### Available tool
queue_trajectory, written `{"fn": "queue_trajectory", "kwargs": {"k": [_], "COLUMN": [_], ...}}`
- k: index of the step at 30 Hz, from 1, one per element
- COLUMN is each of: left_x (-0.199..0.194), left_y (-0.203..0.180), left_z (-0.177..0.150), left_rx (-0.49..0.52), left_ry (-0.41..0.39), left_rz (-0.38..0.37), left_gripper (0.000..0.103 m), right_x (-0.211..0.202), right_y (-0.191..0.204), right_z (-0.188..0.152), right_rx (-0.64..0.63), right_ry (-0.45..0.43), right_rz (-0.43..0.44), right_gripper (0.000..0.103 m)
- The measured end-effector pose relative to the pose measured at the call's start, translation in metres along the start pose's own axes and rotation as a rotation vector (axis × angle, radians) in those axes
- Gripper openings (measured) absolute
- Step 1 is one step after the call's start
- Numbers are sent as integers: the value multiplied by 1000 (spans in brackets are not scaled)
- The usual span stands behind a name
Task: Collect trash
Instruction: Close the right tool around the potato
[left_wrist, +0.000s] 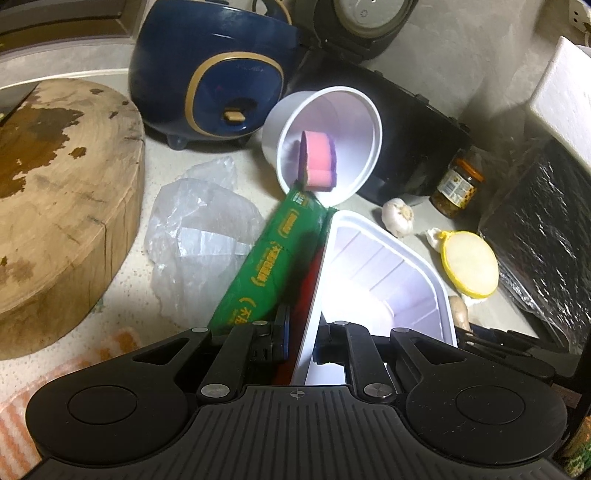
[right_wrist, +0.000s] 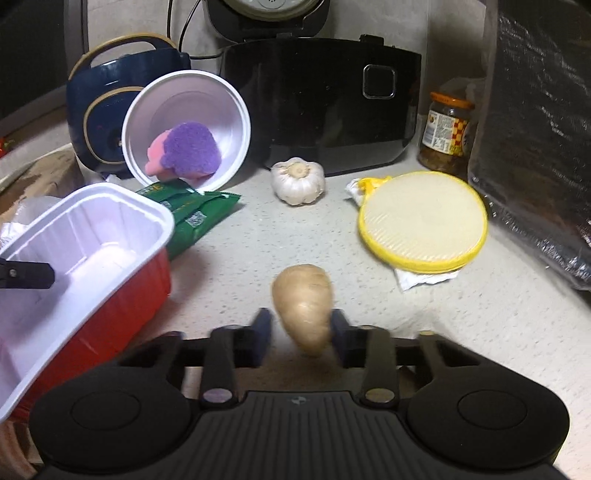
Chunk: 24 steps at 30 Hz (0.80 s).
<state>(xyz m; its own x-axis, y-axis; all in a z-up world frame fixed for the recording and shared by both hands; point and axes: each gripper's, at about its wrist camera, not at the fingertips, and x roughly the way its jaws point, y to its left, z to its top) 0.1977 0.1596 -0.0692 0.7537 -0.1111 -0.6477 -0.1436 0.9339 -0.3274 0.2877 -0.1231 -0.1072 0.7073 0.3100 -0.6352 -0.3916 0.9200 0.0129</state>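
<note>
My left gripper (left_wrist: 300, 345) is shut on the side wall of a red tray with a white inside (left_wrist: 384, 273), holding it tilted above the counter. That tray (right_wrist: 92, 236) sits at the left of the right wrist view, with a left finger (right_wrist: 26, 275) on its wall. A tan ginger piece (right_wrist: 303, 308) stands between the fingers of my right gripper (right_wrist: 301, 328). It lies against the right pad, with a thin gap at the left pad. A white cup (left_wrist: 328, 144) lies on its side holding a pink and purple sponge (right_wrist: 184, 151). A green wrapper (left_wrist: 273, 254) lies under it.
A garlic bulb (right_wrist: 298, 181), a yellow-rimmed round pad (right_wrist: 423, 221) on crumpled paper, a jar (right_wrist: 445, 129), a black cooker (right_wrist: 321, 99) and a blue cooker (left_wrist: 214, 74) crowd the counter's back. A wooden chopping block (left_wrist: 59, 206) and clear plastic bag (left_wrist: 199, 229) lie left. A foil-wrapped box (right_wrist: 539, 147) stands right.
</note>
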Motion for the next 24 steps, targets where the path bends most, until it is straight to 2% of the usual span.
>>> {"fn": "queue_trajectory", "kwargs": {"k": [5, 9, 10, 11, 15, 19, 21, 23, 24], "left_x": [1, 1, 0, 0, 1, 0, 0, 0, 0], "left_y": [-5, -10, -11, -12, -12, -11, -10, -8, -6], "left_z": [-2, -3, -3, -3, -3, -3, -3, -4, -4], "left_rx": [13, 27, 31, 36, 48, 62, 63, 60, 58], "left_ry": [2, -4, -7, -9, -2, 10, 15, 16, 16], "left_rz": [-6, -22, -27, -32, -32, -31, -25, -23, -22], "left_gripper": [14, 14, 14, 14, 14, 14, 14, 14, 14], "right_x": [-5, -17, -21, -25, -30, -27, -29, -30, -31], "right_y": [-3, -2, -2, -2, 0, -4, -9, -11, -10], "right_z": [0, 3, 5, 7, 15, 10, 3, -4, -7], "right_rx": [24, 31, 33, 35, 13, 38, 73, 103, 107], "right_ry": [1, -32, -44, -58, -79, -58, -57, -49, -49], "right_rz": [24, 35, 37, 41, 30, 19, 37, 64, 78], "right_gripper": [30, 27, 9, 5, 5, 6, 11, 27, 39]}}
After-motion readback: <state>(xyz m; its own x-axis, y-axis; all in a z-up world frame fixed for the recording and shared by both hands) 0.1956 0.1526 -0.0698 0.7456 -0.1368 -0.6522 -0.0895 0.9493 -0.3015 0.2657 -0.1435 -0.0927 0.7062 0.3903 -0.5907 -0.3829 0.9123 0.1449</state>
